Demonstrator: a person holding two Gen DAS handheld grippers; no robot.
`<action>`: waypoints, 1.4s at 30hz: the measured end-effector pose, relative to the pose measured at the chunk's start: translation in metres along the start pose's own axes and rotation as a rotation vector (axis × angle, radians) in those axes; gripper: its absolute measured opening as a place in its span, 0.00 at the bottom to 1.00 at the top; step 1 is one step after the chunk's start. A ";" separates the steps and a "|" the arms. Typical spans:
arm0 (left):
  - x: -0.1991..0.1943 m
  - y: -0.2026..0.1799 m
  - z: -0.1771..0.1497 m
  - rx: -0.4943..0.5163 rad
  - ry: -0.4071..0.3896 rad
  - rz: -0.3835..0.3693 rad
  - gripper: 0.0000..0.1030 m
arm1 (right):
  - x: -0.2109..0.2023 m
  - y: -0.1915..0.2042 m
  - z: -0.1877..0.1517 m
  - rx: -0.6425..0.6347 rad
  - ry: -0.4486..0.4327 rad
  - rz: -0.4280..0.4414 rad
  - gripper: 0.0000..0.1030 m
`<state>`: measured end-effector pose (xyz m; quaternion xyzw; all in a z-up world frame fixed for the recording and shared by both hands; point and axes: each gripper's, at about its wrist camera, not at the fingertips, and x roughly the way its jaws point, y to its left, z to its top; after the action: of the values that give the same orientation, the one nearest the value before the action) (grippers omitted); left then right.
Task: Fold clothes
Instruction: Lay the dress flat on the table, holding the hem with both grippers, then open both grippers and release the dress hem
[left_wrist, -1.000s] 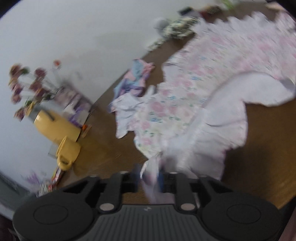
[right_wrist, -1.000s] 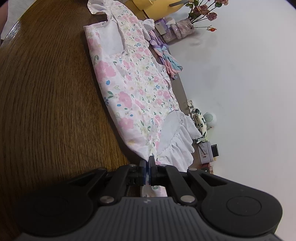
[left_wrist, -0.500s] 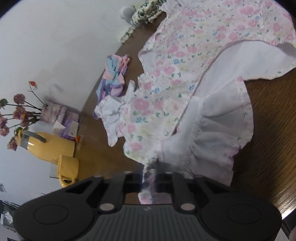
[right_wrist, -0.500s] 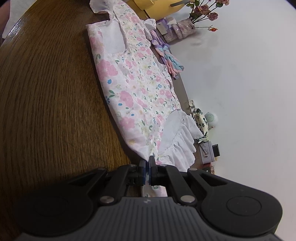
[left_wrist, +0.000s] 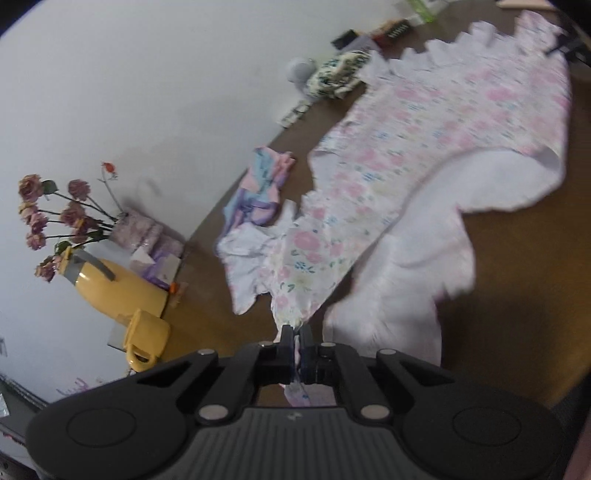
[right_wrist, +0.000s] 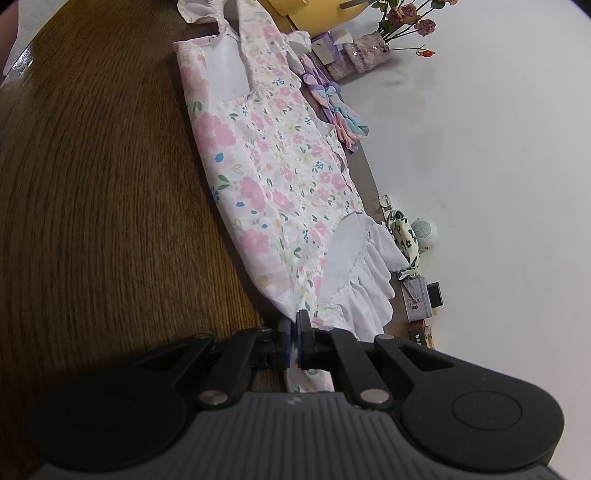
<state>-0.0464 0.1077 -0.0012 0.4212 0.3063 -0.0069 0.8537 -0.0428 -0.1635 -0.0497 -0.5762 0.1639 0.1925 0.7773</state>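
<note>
Left wrist view: the left gripper (left_wrist: 295, 338) has its fingers (left_wrist: 285, 334) pinched tight on a corner of the floral dress (left_wrist: 388, 184), with a scrap of fabric poking out behind them. The dress runs away from the grip across the brown wooden table (left_wrist: 517, 314), its white lining and ruffled hem (left_wrist: 406, 280) turned up on the right side. Near the wall lie a pastel folded cloth (left_wrist: 258, 192), a yellow jug (left_wrist: 118, 284) with a yellow mug (left_wrist: 146, 339) just beside it, and dried roses (left_wrist: 55, 214).

Right wrist view: the right gripper (right_wrist: 294, 326) is likewise clamped shut on the dress (right_wrist: 266, 166), at the ruffled end, cloth visibly caught between the fingers (right_wrist: 303, 325). From there the garment lies flat and stretched lengthwise along the table (right_wrist: 92, 184), close to the wall edge, with a green-patterned cloth (right_wrist: 404, 240) just beside its ruffle.
</note>
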 end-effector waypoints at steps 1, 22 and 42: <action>-0.002 -0.002 -0.002 0.000 -0.002 -0.006 0.02 | 0.000 0.000 0.000 0.002 0.003 -0.001 0.01; -0.011 0.019 0.005 -0.107 -0.050 -0.102 0.24 | -0.035 -0.030 -0.012 0.235 -0.031 0.103 0.09; 0.060 0.008 0.032 -0.220 -0.017 -0.132 0.36 | 0.053 -0.118 -0.087 1.025 0.087 0.324 0.36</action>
<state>0.0207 0.1049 -0.0122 0.3038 0.3248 -0.0329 0.8951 0.0587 -0.2722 -0.0012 -0.0980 0.3556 0.1811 0.9117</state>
